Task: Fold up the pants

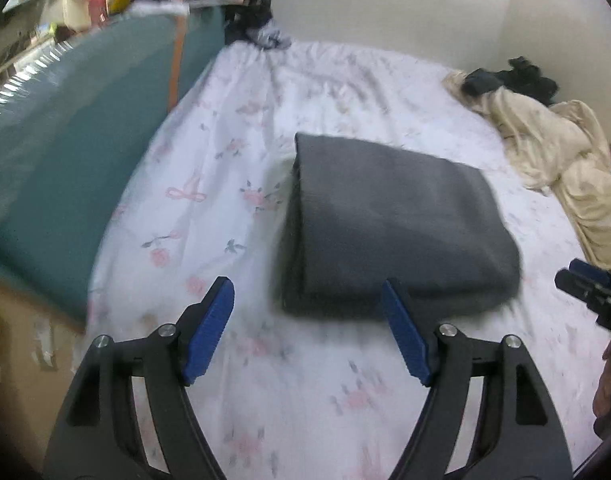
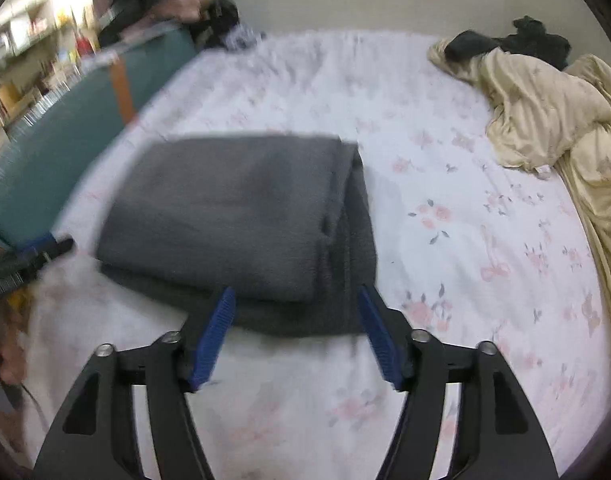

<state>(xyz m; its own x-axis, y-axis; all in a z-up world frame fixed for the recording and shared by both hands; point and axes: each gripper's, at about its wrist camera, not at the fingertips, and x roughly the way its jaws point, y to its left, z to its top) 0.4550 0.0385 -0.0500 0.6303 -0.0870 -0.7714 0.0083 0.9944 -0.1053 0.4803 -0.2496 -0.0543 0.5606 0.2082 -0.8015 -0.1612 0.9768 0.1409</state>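
Just beyond the left gripper [image 1: 307,300] and right gripper [image 2: 295,306], on the bed [image 2: 445,184]: grey pants [image 2: 233,208], folded into a thick pad. Fingers of both spread, nothing held. Soft, limp, light; best taken at near folded edge.

Soft, even indoor light — motion blur esp. at left; fisheye warp, dark vignette corners.

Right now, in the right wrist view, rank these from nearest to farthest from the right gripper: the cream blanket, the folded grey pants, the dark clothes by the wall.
1. Folded grey pants: just ahead of the right gripper, slightly left.
2. Cream blanket: bunched along the bed's right side.
3. Dark clothes: far right corner, against the wall.
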